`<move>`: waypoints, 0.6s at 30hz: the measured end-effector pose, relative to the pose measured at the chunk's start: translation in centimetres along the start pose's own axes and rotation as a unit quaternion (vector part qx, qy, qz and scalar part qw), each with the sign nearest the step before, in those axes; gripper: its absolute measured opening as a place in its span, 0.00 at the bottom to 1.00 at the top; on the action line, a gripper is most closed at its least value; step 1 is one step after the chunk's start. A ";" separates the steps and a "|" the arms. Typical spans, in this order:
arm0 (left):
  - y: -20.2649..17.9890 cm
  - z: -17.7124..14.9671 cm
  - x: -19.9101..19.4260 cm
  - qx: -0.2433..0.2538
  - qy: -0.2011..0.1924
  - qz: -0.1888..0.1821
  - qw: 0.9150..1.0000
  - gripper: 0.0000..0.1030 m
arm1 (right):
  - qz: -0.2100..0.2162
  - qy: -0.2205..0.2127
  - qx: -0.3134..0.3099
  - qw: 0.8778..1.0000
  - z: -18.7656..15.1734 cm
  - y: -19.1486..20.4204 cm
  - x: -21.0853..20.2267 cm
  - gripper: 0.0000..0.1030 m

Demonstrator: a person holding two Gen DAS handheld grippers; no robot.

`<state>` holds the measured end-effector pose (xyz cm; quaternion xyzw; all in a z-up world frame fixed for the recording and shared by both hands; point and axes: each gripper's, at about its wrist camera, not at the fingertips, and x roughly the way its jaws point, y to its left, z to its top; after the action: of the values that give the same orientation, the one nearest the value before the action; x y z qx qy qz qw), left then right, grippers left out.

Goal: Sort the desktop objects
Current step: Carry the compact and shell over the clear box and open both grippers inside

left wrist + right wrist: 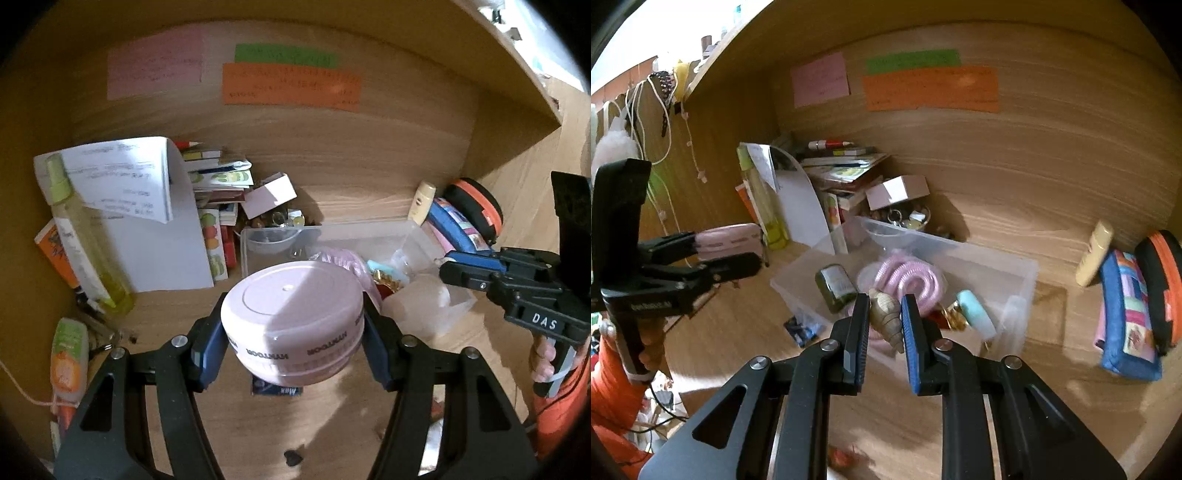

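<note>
My left gripper (293, 328) is shut on a round pink jar (291, 321), held above the wooden desk in front of a clear plastic bin (332, 230). In the right wrist view the jar (729, 242) shows at the left, clamped side-on. My right gripper (885, 314) is shut on a brown spiral seashell (886, 317), held over the near edge of the bin (1027, 273). The bin holds a pink coiled cord (908, 277), a dark small bottle (836, 286) and a mint-capped item (973, 308).
A yellow spray bottle (77, 236), papers (147, 206) and stacked books (218, 177) stand at the back left. A blue patterned pouch (1130, 317), an orange-black case (1160, 280) and a cream tube (1095, 254) lie at the right. An orange tube (70, 358) lies front left.
</note>
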<state>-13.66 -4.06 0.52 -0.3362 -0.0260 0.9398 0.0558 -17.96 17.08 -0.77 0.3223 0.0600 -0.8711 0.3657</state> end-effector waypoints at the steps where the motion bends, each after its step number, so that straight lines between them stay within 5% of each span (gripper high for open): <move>1: 0.0 0.1 0.7 0.000 0.004 -0.003 1.000 0.62 | 0.001 0.001 -0.002 1.000 0.1 0.1 0.5 0.15; 18: 0.4 0.2 7.5 -0.003 0.051 -0.024 0.998 0.62 | 0.009 0.050 -0.014 0.999 -0.9 0.2 8.0 0.15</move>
<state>-19.55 -3.57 -4.06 -0.3830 -0.0341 0.9198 0.0783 -21.54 12.43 -6.32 0.3611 0.0878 -0.8497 0.3741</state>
